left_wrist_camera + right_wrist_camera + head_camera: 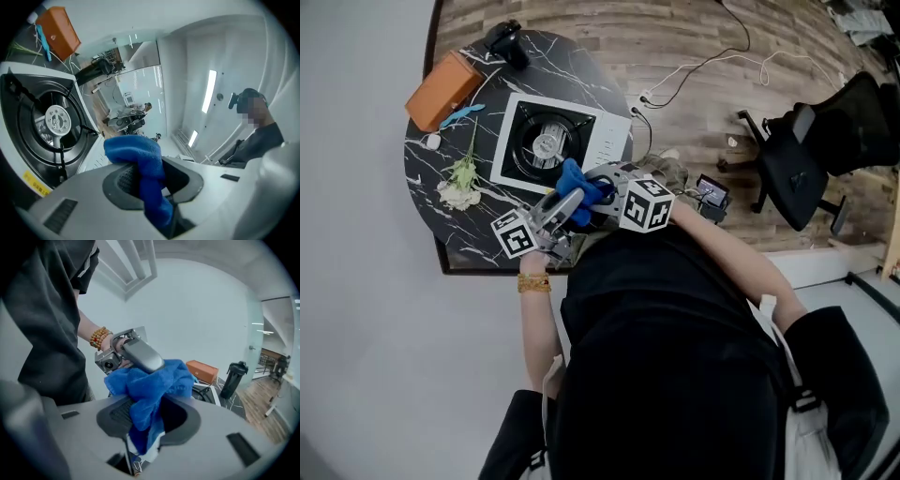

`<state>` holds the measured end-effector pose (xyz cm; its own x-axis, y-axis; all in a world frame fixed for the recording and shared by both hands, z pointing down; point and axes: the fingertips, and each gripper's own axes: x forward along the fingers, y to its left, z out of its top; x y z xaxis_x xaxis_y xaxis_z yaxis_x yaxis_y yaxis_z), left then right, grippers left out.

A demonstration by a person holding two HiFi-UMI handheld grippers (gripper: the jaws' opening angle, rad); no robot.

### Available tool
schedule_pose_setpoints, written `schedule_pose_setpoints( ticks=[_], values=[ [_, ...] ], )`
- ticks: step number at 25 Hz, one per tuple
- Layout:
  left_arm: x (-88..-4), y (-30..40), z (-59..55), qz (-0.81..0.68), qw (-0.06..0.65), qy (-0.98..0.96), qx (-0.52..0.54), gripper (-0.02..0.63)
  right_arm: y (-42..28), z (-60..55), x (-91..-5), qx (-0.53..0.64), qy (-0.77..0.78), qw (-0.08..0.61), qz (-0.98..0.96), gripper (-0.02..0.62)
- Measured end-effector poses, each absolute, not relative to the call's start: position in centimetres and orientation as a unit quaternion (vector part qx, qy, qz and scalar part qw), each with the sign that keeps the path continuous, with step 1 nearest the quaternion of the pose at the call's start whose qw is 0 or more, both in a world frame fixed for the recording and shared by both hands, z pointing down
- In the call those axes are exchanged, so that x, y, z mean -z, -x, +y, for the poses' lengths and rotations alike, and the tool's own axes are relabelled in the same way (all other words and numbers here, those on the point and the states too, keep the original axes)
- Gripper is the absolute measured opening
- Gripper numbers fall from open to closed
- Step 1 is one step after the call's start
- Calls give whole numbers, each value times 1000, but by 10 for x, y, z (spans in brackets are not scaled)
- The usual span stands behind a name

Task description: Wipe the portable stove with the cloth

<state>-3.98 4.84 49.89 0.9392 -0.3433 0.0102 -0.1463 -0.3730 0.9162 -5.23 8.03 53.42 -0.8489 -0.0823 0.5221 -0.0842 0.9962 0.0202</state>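
The white portable stove (546,141) with its black burner stands on the round black marble table (581,66). A blue cloth (581,183) is bunched just above the stove's near edge, between both grippers. My left gripper (570,202) comes from the lower left and is shut on the cloth (136,150), with the burner (51,122) to its left. My right gripper (605,186) meets it from the right. Its jaws (145,423) stand apart around the cloth (150,380), which hangs loosely through them. The left gripper's finger (140,355) lies over the cloth's top.
An orange box (442,89), a black bottle (508,42), a blue tool (464,114) and a flower stem (461,183) lie round the stove. A white cable (703,66) runs over the wooden floor. A black office chair (816,150) stands to the right.
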Motion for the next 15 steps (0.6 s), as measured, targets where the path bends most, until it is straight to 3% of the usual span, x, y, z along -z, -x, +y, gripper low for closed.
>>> schedule_pose_setpoints(
  ticks=[1,8,10,15],
  values=[
    [-500,43,46,-161,539,-821,97,102,49,78,-534,-10,-51,270,-962,78],
    [-570,121,33,-444,502,-741,35,132,-17,-37,-579,-56,-164,369,-913,66],
    [-603,146,45,-508,519,-687,20,133,-31,-74,-588,-66,-171,399,-898,66],
    [-648,167,59,-546,580,-603,53,215,-21,-121,-611,-58,-92,468,-877,66]
  ],
)
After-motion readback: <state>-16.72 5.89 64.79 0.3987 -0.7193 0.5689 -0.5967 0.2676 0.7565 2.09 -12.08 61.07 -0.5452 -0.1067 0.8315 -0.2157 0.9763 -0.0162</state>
